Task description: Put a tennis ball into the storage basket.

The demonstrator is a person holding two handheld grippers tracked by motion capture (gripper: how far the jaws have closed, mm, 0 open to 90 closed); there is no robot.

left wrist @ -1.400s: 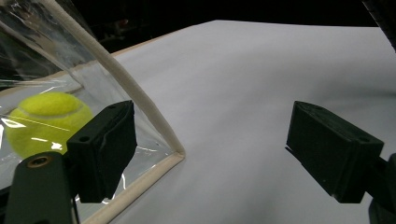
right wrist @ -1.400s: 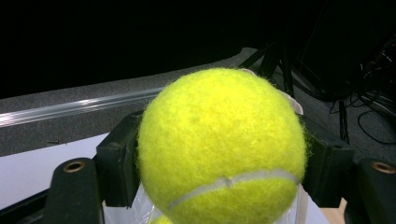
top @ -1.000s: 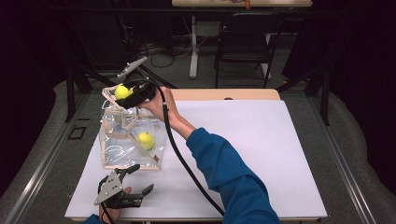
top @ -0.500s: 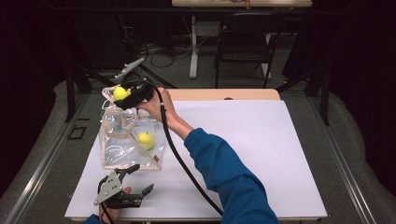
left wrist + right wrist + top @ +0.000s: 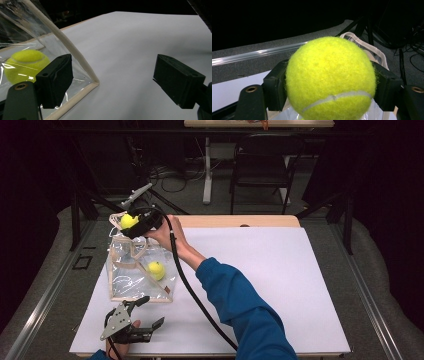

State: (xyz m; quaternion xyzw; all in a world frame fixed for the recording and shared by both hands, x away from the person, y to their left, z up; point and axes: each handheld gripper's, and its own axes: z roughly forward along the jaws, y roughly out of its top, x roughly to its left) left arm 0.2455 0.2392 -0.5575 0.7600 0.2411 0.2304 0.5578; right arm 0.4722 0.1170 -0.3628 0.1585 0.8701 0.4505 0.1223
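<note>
Unmarked tennis ball [image 5: 329, 77] in right tool [image 5: 131, 224]

A fuzzy yellow tennis ball [image 5: 330, 77] with a pale seam is clamped in the right claw [image 5: 131, 222] above the open top of a clear plastic bag [image 5: 125, 277] with cream trim. The bag stands at the desk's nine o'clock side. A second yellow ball [image 5: 156, 269] lies inside it.
</note>
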